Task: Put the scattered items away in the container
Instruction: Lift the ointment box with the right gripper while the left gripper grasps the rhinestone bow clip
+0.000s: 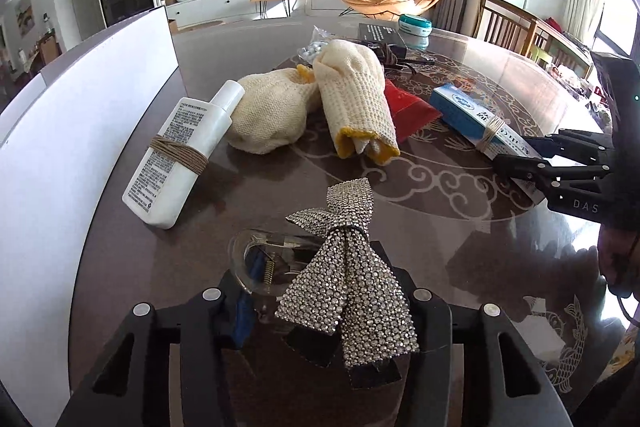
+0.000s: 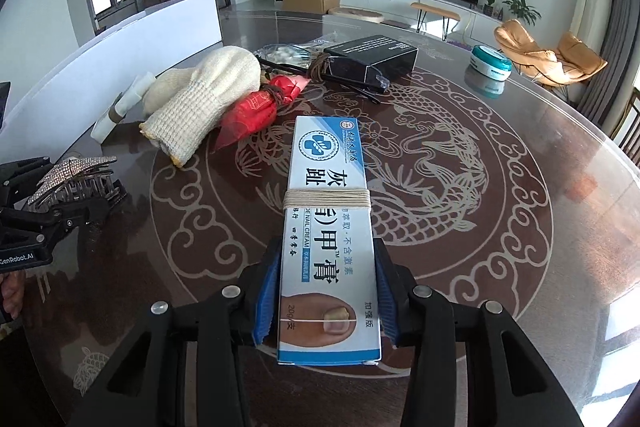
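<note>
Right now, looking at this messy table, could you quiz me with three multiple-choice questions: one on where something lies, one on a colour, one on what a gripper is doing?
1. Where does the white bottle lie?
A. On the table, beside the cream knitted gloves
B. On top of the black box
C. Between the right gripper's fingers

2. What colour is the small pouch next to the gloves?
A. Green
B. Red
C. Black

3. What is the right gripper doing?
A. Hanging open over bare table
B. Closed on the sparkly hair clip
C. Closed on the blue and white cream box

Answers:
1. A, it rests flat on the table, its cap by a glove.
2. B, the pouch is bright red.
3. C, its blue pads press both sides of the box; the left gripper has the clip.
</note>
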{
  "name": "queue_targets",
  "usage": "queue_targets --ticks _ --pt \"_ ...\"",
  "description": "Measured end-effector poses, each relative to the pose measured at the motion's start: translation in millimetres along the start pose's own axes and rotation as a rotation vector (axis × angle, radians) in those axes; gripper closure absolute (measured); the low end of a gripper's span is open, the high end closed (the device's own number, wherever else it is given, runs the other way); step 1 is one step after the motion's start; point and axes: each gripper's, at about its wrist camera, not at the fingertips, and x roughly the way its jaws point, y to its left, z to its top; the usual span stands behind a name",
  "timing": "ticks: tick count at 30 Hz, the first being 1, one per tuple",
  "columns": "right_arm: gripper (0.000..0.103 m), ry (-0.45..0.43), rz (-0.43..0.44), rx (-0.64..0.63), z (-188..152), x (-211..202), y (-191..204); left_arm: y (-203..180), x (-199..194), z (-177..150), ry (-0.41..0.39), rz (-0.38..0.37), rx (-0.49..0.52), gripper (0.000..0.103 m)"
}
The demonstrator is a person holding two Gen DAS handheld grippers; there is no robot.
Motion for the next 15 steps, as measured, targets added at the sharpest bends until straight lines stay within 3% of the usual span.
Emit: queue_targets --ticks 4,7,11,15 --pt "0.057 -0.004 0.029 0.066 -7 -4 -3 2 3 1 0.019 0.094 -0.017 0.018" --pt "0.049 -0.012 0.054 0.115 -10 -6 -12 13 6 1 0.041 0.057 -0.062 0.016" --pt "0.047 -0.008 0.052 0.115 -9 -6 -11 13 7 1 0.047 0.072 -0.07 0.011" --pt "0.021 0.027 -0.007 0.043 -8 -1 4 14 9 0 0.061 0.083 -0.091 0.003"
